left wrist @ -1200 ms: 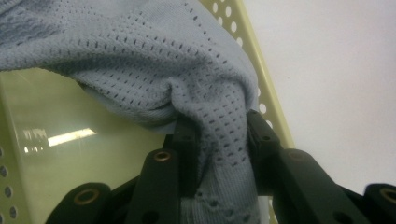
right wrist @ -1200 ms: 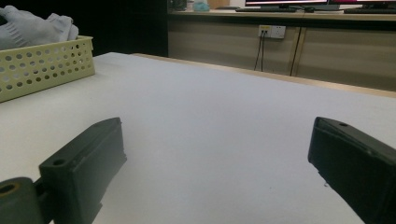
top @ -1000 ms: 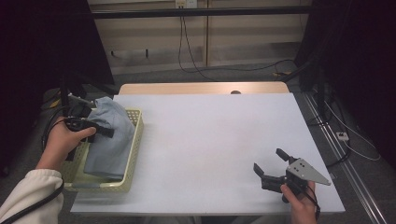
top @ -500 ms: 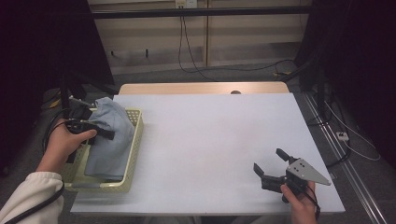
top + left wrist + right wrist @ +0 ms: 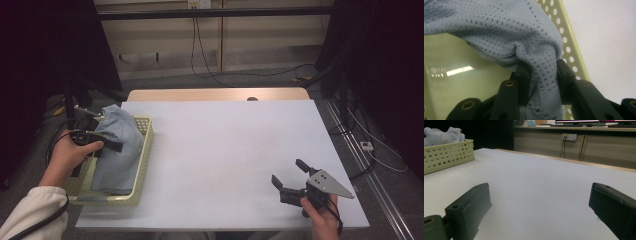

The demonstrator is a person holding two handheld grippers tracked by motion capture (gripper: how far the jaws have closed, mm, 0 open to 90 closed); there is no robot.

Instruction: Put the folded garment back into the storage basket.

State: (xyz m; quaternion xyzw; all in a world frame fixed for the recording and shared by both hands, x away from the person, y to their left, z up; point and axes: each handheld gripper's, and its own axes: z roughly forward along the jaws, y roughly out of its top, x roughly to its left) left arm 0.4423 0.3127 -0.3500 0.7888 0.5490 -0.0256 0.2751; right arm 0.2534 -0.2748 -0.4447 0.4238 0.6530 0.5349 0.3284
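In the left gripper view, the fold of the blue knit cloth (image 5: 529, 37) hides the tips of the left tongs (image 5: 541, 72) (only their black arms show). The cloth also covers most of the yellow basket (image 5: 145, 150) floor in the high view. The person's right hand (image 5: 320, 220) is cut off by the near edge.

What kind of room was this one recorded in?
Probably a lab or office recording station: a bare white table framed by dark curtains, loose cables along the floor, a wall socket, and monitors on a back counter.

A pale blue knitted garment (image 5: 117, 150) with small eyelet holes lies bunched in the yellow perforated basket (image 5: 145, 150). One fold is lifted and pinched at the basket's left side.
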